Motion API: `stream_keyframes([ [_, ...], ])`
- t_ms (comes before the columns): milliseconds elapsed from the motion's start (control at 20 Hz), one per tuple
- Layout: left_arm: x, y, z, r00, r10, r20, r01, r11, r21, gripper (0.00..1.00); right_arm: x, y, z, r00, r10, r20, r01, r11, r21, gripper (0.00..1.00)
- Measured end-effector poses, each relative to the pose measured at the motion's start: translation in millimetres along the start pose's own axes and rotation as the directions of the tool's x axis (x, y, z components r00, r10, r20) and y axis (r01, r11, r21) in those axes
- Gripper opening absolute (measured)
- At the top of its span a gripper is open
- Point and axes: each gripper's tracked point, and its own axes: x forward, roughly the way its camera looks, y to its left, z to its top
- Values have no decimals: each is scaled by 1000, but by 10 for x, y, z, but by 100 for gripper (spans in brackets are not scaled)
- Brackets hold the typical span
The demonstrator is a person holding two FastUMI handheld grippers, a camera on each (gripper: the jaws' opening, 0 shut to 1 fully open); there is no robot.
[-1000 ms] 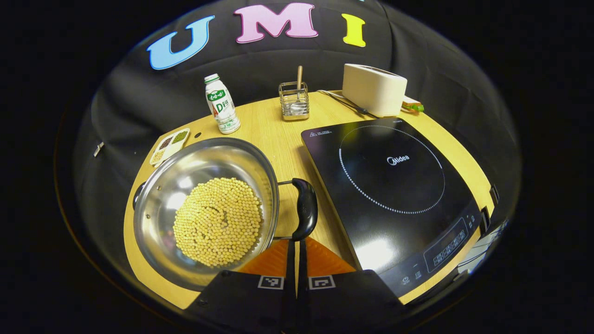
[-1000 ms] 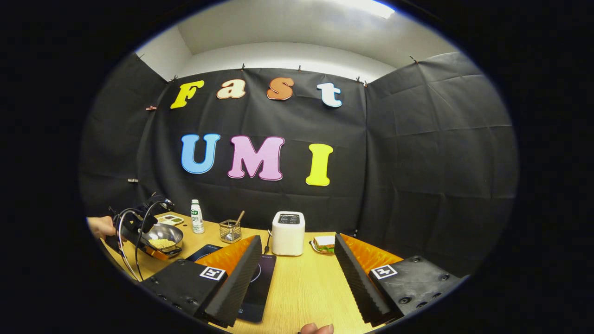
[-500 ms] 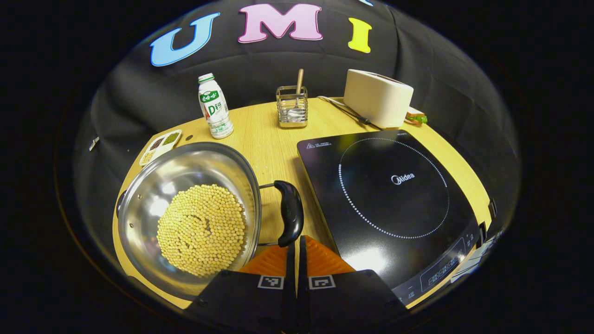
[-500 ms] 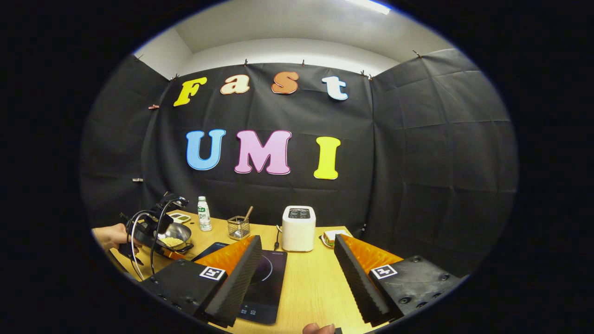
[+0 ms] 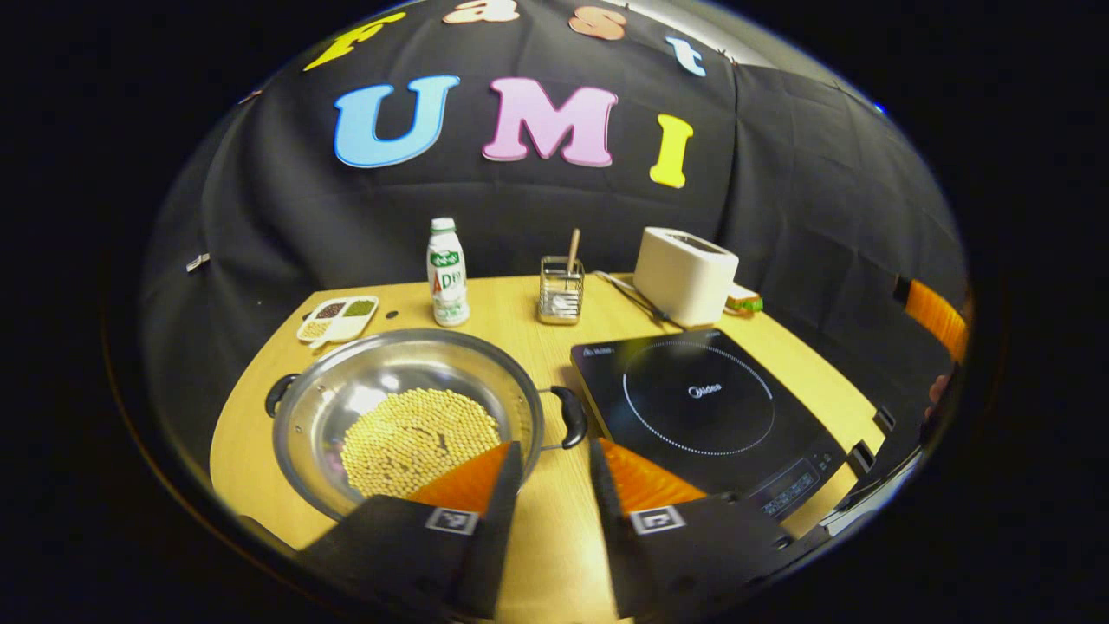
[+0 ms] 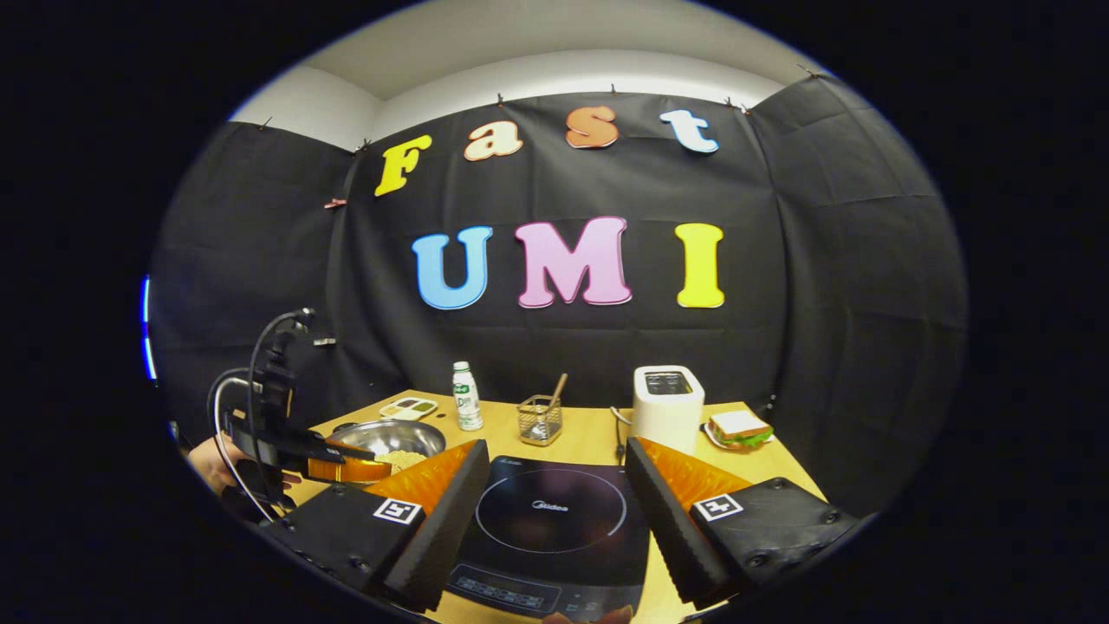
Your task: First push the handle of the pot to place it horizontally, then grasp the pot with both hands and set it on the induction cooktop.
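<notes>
A narrow strip of bare desk (image 5: 554, 520) is seen between the pot (image 5: 407, 416) and the induction cooktop (image 5: 702, 407), and it is partly taken up by the pot's black right handle (image 5: 572, 416). The cooktop's glass is unobstructed. Behind the pot, the way is crowded by a compartment dish (image 5: 338, 319), a bottle (image 5: 448, 272) and a wire caddy (image 5: 560, 299); behind the cooktop, a toaster (image 5: 684, 276) and its cable (image 5: 632, 295) are set. The pot's left handle (image 5: 277, 394) lies near the desk edge.

left tongs (image 5: 554, 485) parted, right tongs (image 6: 554, 511) wide apart
</notes>
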Motion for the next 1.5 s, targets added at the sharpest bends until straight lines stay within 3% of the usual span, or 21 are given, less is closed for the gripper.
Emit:
stream_keyframes([
  [150, -178, 510, 191, 996, 59, 65, -56, 997, -46, 97, 346, 486, -150, 989, 128, -80, -126, 992, 24, 99],
  [250, -292, 915, 222, 993, 108, 57, -103, 991, -90, 97, 536, 772, -361, 963, 204, -179, -188, 977, 102, 99],
  [400, -361, 1468, 158, 987, 159, -12, -159, 978, -135, 96, 820, 1054, -750, 897, 251, -363, -189, 962, 197, 98],
  [550, -338, 1992, 49, 972, 213, -98, -225, 967, -123, 95, 1011, 1352, -900, 835, 315, -451, -162, 924, 346, 98],
  [700, -226, 2364, 23, 957, 250, -146, -270, 954, -133, 95, 1218, 1524, -1041, 794, 337, -506, -95, 891, 445, 98],
  [900, 109, 2592, -167, 941, 226, -250, -266, 954, -137, 92, 1509, 1595, -1312, 755, 300, -584, -7, 893, 449, 99],
  [1300, 613, 2960, -320, 907, 285, -311, -316, 947, -53, 86, 1811, 1706, -1806, 695, 246, -676, 70, 912, 404, 99],
  [1500, 774, 2885, -375, 923, 224, -314, -261, 962, -80, 82, 1898, 1716, -1940, 675, 236, -699, 87, 915, 394, 99],
])
